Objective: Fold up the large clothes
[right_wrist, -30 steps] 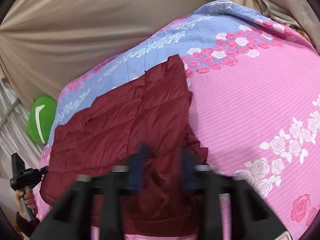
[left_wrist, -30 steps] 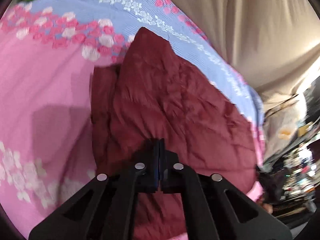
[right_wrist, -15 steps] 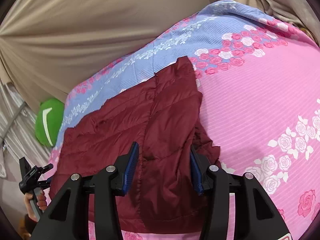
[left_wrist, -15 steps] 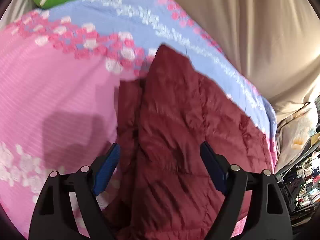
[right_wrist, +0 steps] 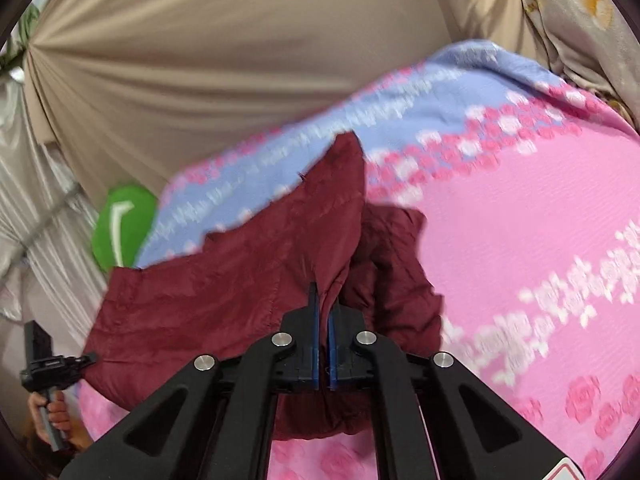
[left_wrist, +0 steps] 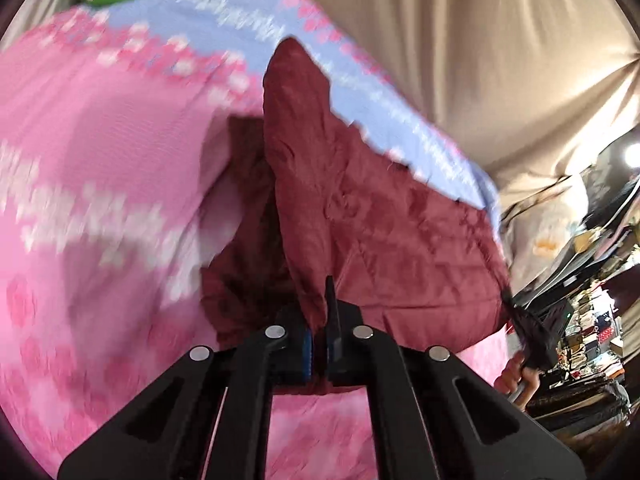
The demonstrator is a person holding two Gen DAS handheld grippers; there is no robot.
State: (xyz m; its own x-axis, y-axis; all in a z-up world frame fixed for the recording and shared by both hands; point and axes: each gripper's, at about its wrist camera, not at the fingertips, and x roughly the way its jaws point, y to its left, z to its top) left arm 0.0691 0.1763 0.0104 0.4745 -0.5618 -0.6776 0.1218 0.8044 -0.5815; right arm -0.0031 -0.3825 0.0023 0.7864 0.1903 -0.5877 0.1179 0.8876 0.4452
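Observation:
A dark red quilted jacket [left_wrist: 384,240] lies partly folded on a pink and blue flowered bedspread [left_wrist: 100,160]. My left gripper [left_wrist: 320,320] is shut on the jacket's near edge and lifts a ridge of cloth. My right gripper [right_wrist: 324,320] is shut on the near edge at the jacket's [right_wrist: 240,292] other end, with cloth pinched between its blue pads. The right gripper shows at the jacket's far corner in the left wrist view [left_wrist: 532,336]. The left gripper shows at the left edge in the right wrist view [right_wrist: 44,372].
A beige curtain [right_wrist: 220,60] hangs behind the bed. A green cushion [right_wrist: 120,224] sits at the bed's far end. Cluttered shelves [left_wrist: 592,320] stand off to one side of the bed. The bedspread [right_wrist: 540,240] is wide beyond the jacket.
Both grippers were open above the jacket half a second ago. Both have dropped to its near edge and shut on the cloth, which now rises in a ridge.

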